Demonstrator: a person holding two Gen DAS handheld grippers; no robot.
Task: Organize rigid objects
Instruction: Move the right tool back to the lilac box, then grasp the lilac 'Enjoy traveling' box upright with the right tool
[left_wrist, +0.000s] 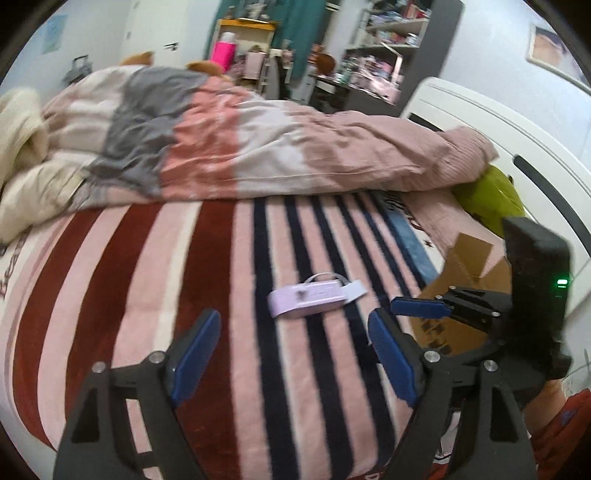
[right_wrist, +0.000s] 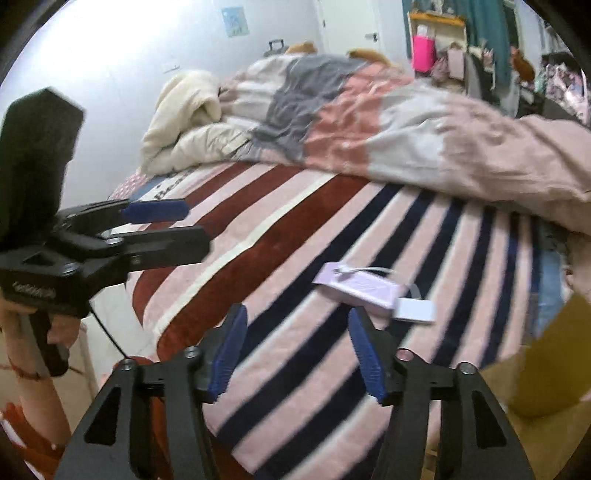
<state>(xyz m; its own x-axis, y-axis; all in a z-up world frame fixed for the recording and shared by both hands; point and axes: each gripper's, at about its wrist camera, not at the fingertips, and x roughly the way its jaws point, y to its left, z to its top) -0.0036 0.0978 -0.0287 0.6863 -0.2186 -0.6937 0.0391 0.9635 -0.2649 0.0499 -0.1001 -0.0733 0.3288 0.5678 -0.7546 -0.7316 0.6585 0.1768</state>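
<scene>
Above striped blanket (left_wrist: 147, 277), left gripper (left_wrist: 295, 354) fingers spread, empty

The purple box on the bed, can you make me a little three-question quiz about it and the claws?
1. True or false: the left claw is squeezing the purple box.
2. What does the purple box lie on? A) the cardboard box B) the striped blanket C) the crumpled quilt
3. Fill in: the right claw has its jaws ____ with nothing between them.

Key: 1 false, because the left claw is open and short of the purple box. 2 B. 3 open.
</scene>
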